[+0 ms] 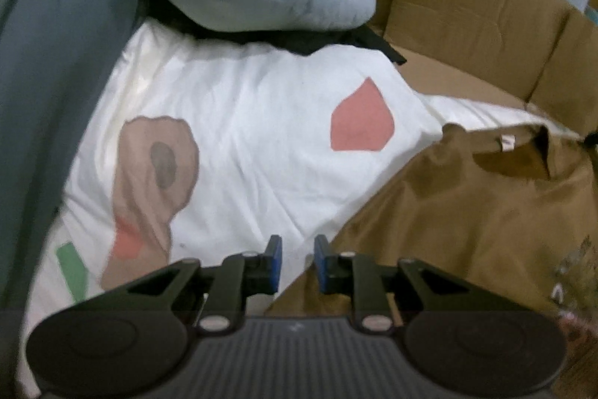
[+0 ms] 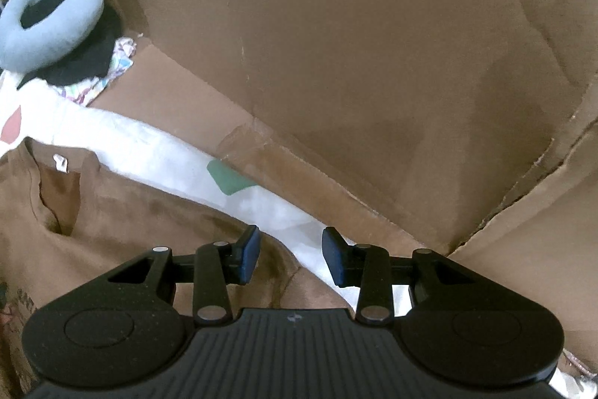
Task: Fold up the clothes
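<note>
Brown shirt (image 1: 486, 212) flat, collar pointing away

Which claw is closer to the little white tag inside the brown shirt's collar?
Probably the right claw, though it's a close call. The tag sits up and to its left on the brown shirt. From the left claw, the tag looks farther, up to its right.

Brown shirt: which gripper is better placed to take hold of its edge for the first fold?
Probably the left gripper: its open jaws sit right over the brown shirt edge on the white sheet. The right gripper, also open, straddles the shirt's edge and the sheet.
</note>
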Action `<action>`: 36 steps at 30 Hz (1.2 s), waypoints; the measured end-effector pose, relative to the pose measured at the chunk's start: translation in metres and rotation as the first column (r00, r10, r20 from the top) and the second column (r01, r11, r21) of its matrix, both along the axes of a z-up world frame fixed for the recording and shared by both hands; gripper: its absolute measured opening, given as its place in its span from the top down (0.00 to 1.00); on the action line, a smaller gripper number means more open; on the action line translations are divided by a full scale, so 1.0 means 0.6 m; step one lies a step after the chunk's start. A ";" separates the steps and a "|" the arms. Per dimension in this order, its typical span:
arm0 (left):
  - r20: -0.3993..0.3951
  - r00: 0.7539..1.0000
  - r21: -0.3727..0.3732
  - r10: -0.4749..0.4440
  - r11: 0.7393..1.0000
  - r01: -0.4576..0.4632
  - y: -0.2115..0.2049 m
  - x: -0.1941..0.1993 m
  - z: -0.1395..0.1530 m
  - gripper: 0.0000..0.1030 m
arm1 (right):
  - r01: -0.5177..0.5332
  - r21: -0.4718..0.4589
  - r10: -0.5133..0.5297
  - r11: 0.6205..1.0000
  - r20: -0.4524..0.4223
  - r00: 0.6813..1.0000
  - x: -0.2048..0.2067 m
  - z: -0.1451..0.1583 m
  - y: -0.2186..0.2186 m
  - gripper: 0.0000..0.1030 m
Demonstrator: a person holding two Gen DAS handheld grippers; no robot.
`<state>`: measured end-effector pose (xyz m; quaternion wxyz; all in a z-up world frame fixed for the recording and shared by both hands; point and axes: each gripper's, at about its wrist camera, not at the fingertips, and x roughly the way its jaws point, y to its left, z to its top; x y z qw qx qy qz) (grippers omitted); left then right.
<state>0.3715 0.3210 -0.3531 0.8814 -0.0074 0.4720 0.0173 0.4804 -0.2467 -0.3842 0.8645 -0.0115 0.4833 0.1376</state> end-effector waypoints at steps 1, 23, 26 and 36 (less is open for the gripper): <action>0.002 1.000 -0.006 0.003 1.000 -0.003 0.000 0.000 -0.003 0.84 | -0.005 -0.005 0.005 1.000 -0.002 1.000 0.001 -0.002 0.001 0.57; 0.007 0.998 -0.007 -0.067 0.998 0.067 -0.017 -0.012 -0.047 0.77 | -0.038 -0.082 0.034 0.996 -0.047 0.998 -0.008 -0.019 0.023 0.58; -0.012 0.996 0.017 -0.093 0.995 0.093 -0.020 -0.013 -0.049 0.75 | -0.069 -0.108 0.064 0.992 -0.057 0.996 -0.007 -0.022 0.029 0.58; -0.076 0.994 0.025 -0.080 0.996 0.082 -0.019 0.004 -0.053 0.75 | -0.134 -0.140 0.130 0.981 -0.042 0.991 -0.003 -0.009 0.045 0.58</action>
